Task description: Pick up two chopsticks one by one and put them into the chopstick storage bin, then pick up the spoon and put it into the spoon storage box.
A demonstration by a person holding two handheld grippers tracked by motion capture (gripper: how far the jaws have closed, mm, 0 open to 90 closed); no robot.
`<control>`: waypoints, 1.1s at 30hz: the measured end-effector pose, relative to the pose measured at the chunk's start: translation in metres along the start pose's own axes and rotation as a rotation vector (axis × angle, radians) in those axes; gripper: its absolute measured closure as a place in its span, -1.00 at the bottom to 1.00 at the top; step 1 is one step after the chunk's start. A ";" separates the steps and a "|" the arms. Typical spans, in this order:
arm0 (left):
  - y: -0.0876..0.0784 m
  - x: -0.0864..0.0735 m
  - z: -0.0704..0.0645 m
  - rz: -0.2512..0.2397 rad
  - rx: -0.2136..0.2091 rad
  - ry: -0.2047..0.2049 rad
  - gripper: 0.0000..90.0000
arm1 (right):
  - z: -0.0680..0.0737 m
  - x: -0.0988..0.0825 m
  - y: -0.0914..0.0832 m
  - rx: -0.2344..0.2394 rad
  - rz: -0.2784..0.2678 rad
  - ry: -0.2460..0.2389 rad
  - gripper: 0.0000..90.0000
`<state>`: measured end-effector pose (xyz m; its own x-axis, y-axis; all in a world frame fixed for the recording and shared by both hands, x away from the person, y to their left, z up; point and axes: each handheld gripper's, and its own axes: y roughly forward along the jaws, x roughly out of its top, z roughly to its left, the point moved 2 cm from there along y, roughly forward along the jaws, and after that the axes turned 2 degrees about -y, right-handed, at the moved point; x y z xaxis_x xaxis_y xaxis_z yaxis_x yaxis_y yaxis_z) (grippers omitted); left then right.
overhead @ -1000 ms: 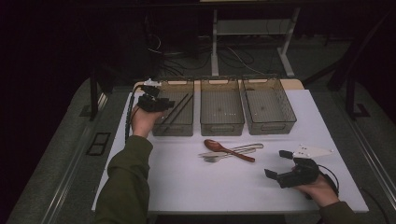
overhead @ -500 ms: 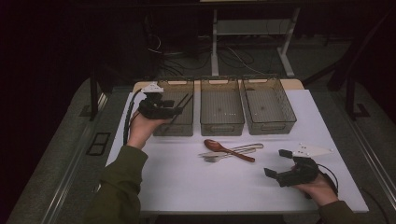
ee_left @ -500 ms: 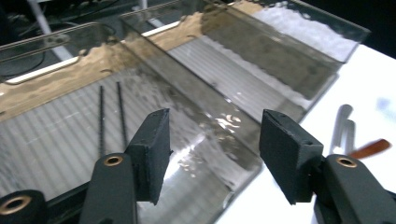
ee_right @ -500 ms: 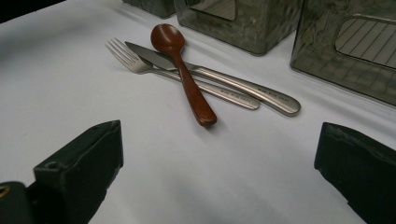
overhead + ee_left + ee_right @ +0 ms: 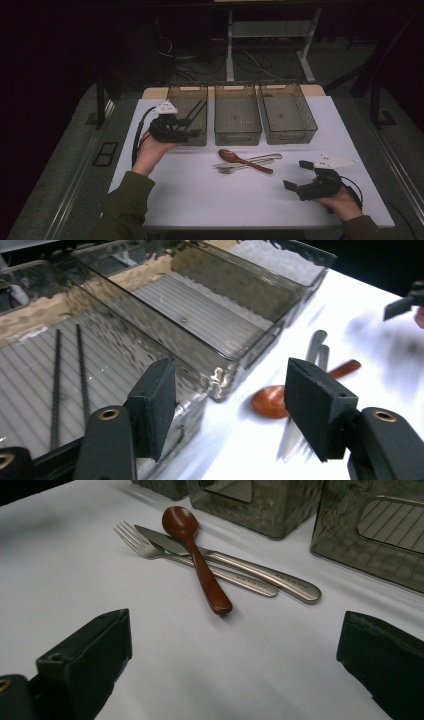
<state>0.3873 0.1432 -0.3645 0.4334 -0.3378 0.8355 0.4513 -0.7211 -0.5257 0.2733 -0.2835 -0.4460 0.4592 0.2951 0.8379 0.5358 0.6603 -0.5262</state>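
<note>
**Left tool opening empty beside the chopstick bin, right tool waiting wide**

Your left tool (image 5: 192, 126) is hovering at the left of centre in the high view, right at the near corner of the left bin (image 5: 175, 95). Its jaws have just been opening and are standing well apart with nothing between them; in the left gripper view the two black pads (image 5: 155, 405) are framing the bin's near corner and the bare desk beyond it. Two dark chopsticks (image 5: 67, 375) are lying side by side on the ribbed floor of that bin, at the left of the left gripper view. To the right of it the middle bin (image 5: 238, 114) and the right bin (image 5: 286, 110) are standing in a row, touching or nearly so.

Your right tool (image 5: 298, 176) is resting low at the lower right of the high view, jaws spread wide and gripping nothing, pointing toward the cutlery. In the right gripper view its pads are sitting at the two bottom corners.

Between the tools, near the centre of the white desk (image 5: 210, 200), a brown wooden spoon (image 5: 197, 555) is lying across a fork (image 5: 145, 547) and a knife (image 5: 260, 577), the three touching, just in front of the bins.
</note>
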 end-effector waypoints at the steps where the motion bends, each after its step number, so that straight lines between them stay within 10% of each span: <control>1: 0.000 -0.002 -0.002 0.001 -0.002 0.003 -0.21 | 0.000 0.000 0.000 0.000 0.001 0.001 -0.98; 33: -0.011 -0.092 -0.056 -0.051 -0.063 0.043 -0.71 | 0.001 -0.001 -0.002 0.009 0.003 -0.004 -0.98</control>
<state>0.2990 0.1490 -0.4266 0.3765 -0.3247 0.8676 0.4215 -0.7740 -0.4725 0.2711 -0.2845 -0.4453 0.4581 0.2997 0.8369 0.5277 0.6659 -0.5273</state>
